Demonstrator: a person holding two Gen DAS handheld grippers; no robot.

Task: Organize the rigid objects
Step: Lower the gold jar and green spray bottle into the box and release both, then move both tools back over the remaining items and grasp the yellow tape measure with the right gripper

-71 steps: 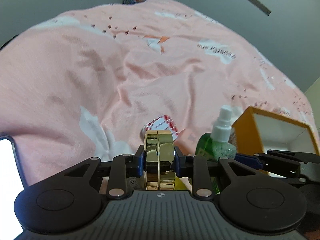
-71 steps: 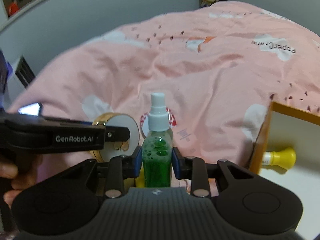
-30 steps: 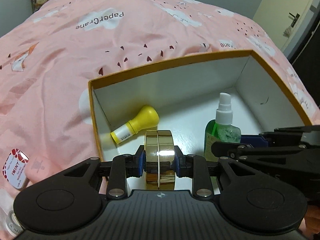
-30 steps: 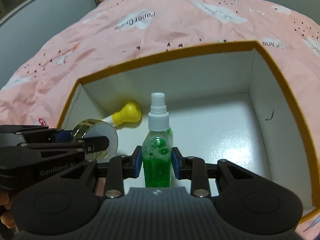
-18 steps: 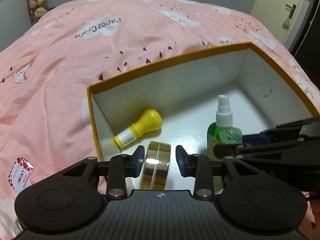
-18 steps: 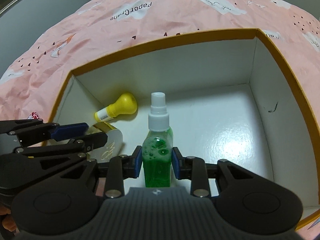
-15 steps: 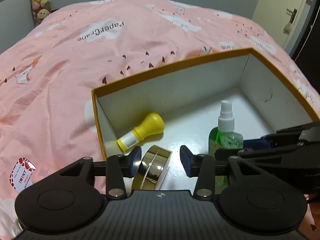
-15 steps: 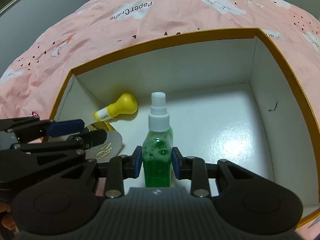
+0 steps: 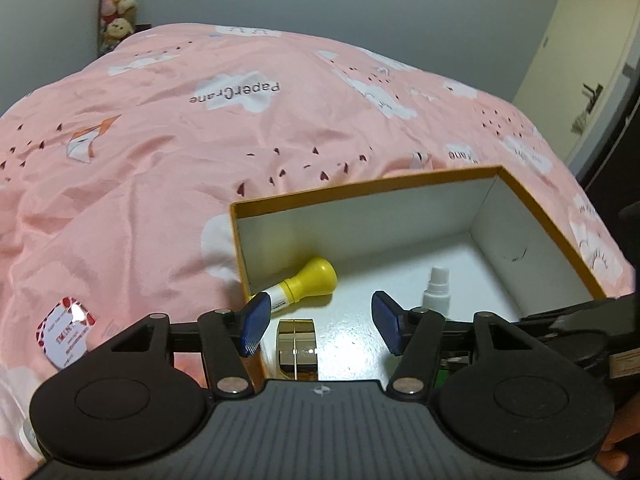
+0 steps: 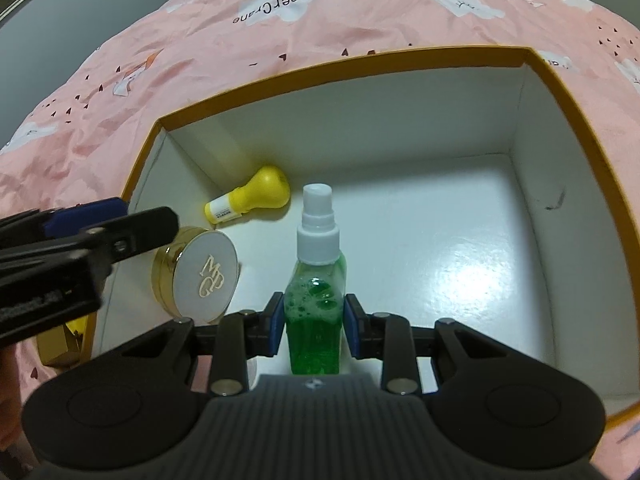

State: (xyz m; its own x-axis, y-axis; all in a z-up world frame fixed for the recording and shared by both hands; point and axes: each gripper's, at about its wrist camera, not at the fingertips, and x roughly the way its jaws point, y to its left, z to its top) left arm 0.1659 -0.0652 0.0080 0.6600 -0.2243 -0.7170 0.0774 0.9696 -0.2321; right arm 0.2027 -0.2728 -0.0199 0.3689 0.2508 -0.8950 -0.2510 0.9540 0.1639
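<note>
An orange box with white inside (image 9: 360,190) (image 10: 360,66) lies on the pink bed cover. My left gripper (image 9: 320,326) is open above the box's near left corner. The gold round compact (image 9: 297,349) (image 10: 200,276) rests free in the box, leaning at the left wall. My right gripper (image 10: 314,330) is shut on the green spray bottle (image 10: 316,316), held upright over the box floor; its white cap (image 9: 437,286) shows in the left wrist view. A yellow bottle (image 9: 306,280) (image 10: 252,194) lies on its side in the box's far left corner.
A red and white mint tin (image 9: 66,330) lies on the cover left of the box. A gold object (image 10: 60,346) sits just outside the box's left wall. Plush toys (image 9: 118,4) stand by the far wall. A door (image 9: 580,68) is at far right.
Both grippers carried their objects from the bed cover over the box. My left gripper then opened, let go of the gold compact inside the box, and drew up and back. The right still holds the bottle.
</note>
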